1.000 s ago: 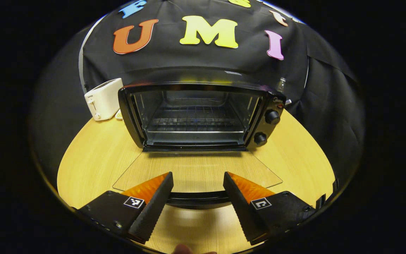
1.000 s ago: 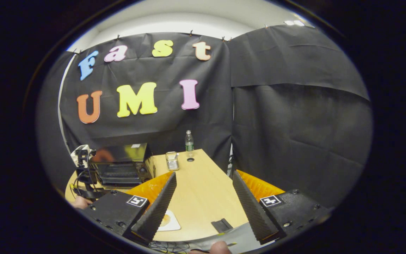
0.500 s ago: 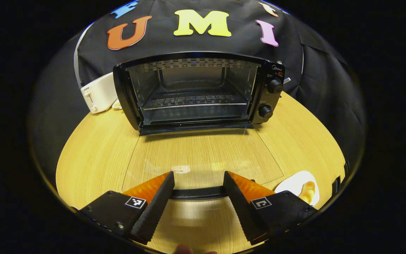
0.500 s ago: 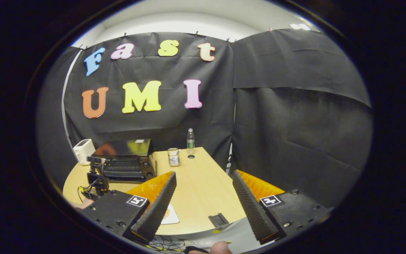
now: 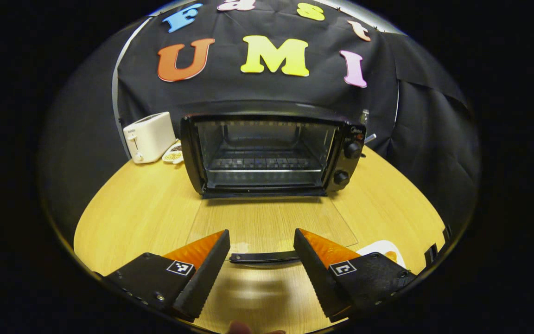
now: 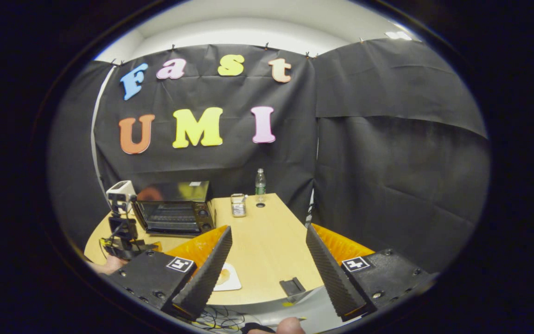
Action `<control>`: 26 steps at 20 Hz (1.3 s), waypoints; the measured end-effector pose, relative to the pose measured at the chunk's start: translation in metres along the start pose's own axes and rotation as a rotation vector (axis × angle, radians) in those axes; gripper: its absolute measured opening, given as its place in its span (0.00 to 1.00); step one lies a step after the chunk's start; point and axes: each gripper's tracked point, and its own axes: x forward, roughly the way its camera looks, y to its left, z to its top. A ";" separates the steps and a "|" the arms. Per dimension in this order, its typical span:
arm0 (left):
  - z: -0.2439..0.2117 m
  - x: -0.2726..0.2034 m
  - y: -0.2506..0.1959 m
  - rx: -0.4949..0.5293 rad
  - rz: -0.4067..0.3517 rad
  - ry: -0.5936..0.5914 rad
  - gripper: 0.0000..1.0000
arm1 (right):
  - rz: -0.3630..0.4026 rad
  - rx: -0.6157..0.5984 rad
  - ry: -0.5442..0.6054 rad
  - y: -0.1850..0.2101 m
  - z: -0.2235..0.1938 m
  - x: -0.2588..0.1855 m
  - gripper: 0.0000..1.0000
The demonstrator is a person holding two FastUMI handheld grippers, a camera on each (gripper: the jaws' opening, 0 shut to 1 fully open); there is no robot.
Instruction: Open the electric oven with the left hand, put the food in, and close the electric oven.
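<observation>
The black electric oven (image 5: 267, 153) stands at the back of the wooden table, its glass door (image 5: 271, 220) folded down flat and the wire rack inside bare. In the left gripper view the door's handle (image 5: 264, 256) shows between the spread fingers of my open left gripper (image 5: 261, 232), and neither finger touches it. The food lies on a white plate (image 5: 383, 249) at the right, partly hidden by my finger. My right gripper (image 6: 268, 227) is open and holds nothing above the table's near edge, with the plate (image 6: 226, 277) just left of it. The oven (image 6: 172, 211) and the left gripper (image 6: 121, 229) show farther left.
A white toaster (image 5: 149, 136) and a small dish (image 5: 173, 155) stand left of the oven. A water bottle (image 6: 260, 182) and a glass jar (image 6: 237, 205) are at the table's far end. A small black object (image 6: 291, 286) lies near the front edge.
My left gripper has drawn back from the open oven, which now looks smaller and farther off. The right gripper view has swung slightly left. Both grippers stay open.
</observation>
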 end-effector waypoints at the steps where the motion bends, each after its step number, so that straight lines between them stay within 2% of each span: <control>1: 0.009 -0.013 0.002 -0.004 -0.001 -0.025 0.91 | 0.008 0.005 0.008 0.000 -0.002 0.001 1.00; 6: 0.042 -0.089 0.026 -0.008 0.027 -0.139 0.90 | 0.077 0.018 0.067 0.015 -0.028 0.022 1.00; 10: 0.048 -0.158 0.045 -0.025 0.075 -0.193 0.91 | 0.161 0.020 0.141 0.042 -0.057 0.042 1.00; 15: 0.060 -0.221 0.070 -0.061 0.163 -0.234 0.93 | 0.256 0.025 0.263 0.085 -0.110 0.067 1.00; 19: 0.066 -0.254 0.079 -0.074 0.209 -0.259 0.93 | 0.303 0.047 0.363 0.116 -0.157 0.094 1.00; 24: 0.065 -0.273 0.088 -0.089 0.259 -0.252 0.93 | 0.307 0.116 0.491 0.136 -0.213 0.126 1.00; 26: 0.066 -0.274 0.089 -0.095 0.268 -0.244 0.93 | 0.307 0.128 0.542 0.142 -0.236 0.134 0.95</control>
